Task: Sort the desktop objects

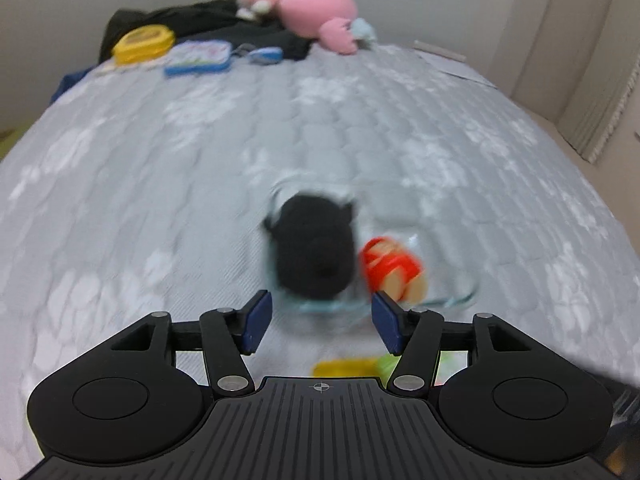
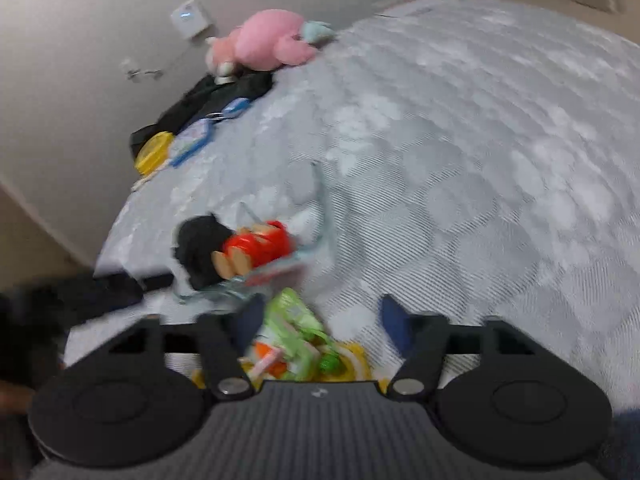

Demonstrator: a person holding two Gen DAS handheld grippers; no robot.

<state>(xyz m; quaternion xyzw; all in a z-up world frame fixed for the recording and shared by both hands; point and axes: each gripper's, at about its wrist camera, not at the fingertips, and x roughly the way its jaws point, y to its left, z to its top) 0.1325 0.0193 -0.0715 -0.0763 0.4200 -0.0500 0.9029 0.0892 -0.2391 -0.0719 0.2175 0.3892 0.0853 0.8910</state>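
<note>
— What was seen closest to the lenses?

— Blue-padded fingers (image 1: 258, 322) of the left gripper (image 1: 320, 320) were seen spread wide, nothing pinched between them. Fingers of the right gripper (image 2: 320, 320) were likewise held apart, with a green printed snack packet (image 2: 294, 334) lying on the bed below them, ungripped.

— And where were the things to be sorted found?

— A black fuzzy lump of fabric (image 1: 314, 246) and a red-and-tan round toy (image 1: 392, 268) were observed side by side inside a clear plastic bin (image 1: 452, 300), just ahead of the left gripper. Much was blurred, so finer detail could not be told. A yellow flat item (image 1: 344, 368) was glimpsed just under the left gripper.

— What else was noted?

— Everything was carried on a grey quilted mattress (image 1: 400, 140). At its far end, a pink plush toy (image 1: 312, 4) was laid against dark clothing (image 1: 208, 20), near a yellow round container (image 1: 144, 42) and a blue-edged flat case (image 1: 200, 56).
</note>
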